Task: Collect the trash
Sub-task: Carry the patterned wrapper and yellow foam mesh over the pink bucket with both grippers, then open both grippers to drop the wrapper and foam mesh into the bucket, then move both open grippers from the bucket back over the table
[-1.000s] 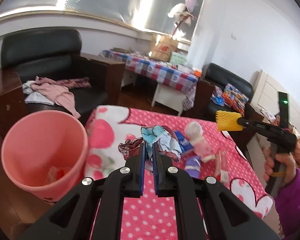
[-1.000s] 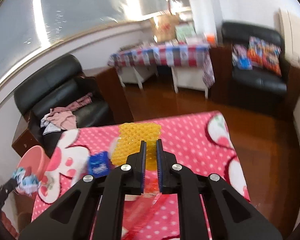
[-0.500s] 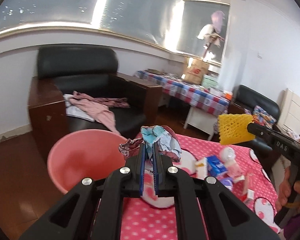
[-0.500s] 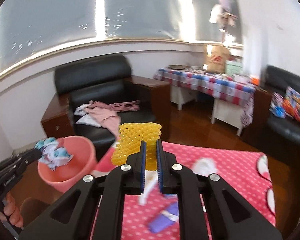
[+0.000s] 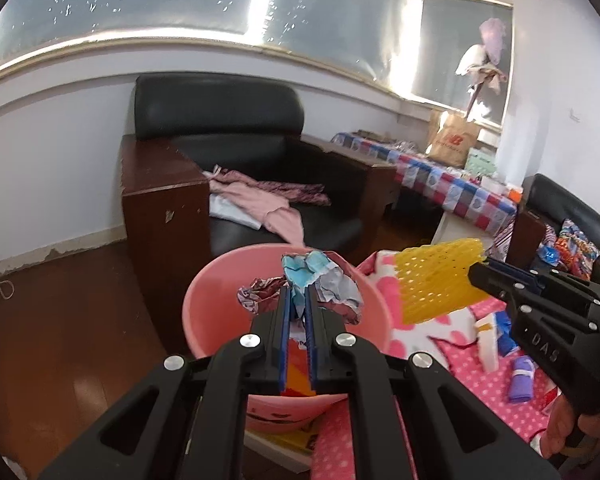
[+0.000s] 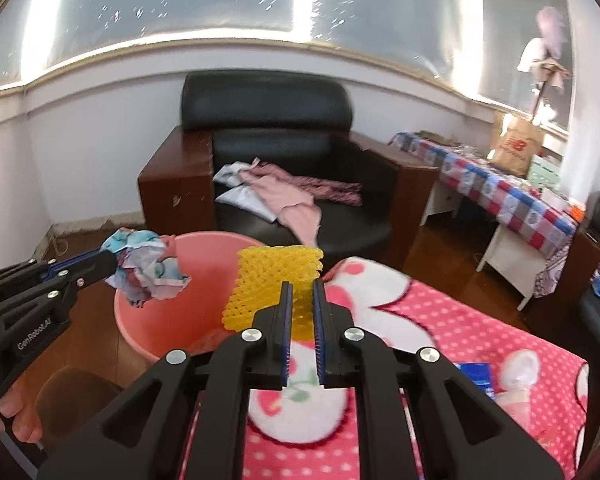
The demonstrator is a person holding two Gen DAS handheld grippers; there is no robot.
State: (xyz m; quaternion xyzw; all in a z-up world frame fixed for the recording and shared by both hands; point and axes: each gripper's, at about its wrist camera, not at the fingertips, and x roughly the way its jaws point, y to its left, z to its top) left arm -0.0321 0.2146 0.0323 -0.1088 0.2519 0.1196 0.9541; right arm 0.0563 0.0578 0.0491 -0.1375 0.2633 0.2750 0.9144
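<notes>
Pink bin [image 5: 216, 300] stands on the floor beside the polka-dot surface [image 6: 480, 332]. Over its mouth, the left gripper [image 5: 296, 304] has its fingers pinched on a crumpled wrapper [image 5: 320, 284]. The right gripper [image 6: 300, 300] has its fingers closed on a yellow foam net [image 6: 276, 280], held at the bin's rim nearest the surface.

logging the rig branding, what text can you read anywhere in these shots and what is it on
"DAS" on the body of the right gripper, seen in the left wrist view.
"GenRobot.AI" on the body of the left gripper, seen in the right wrist view.
The brown paper bag on the far checked table has a red logo and print, too blurred to read.
The blue packet on the pink cloth has print too small to read.
</notes>
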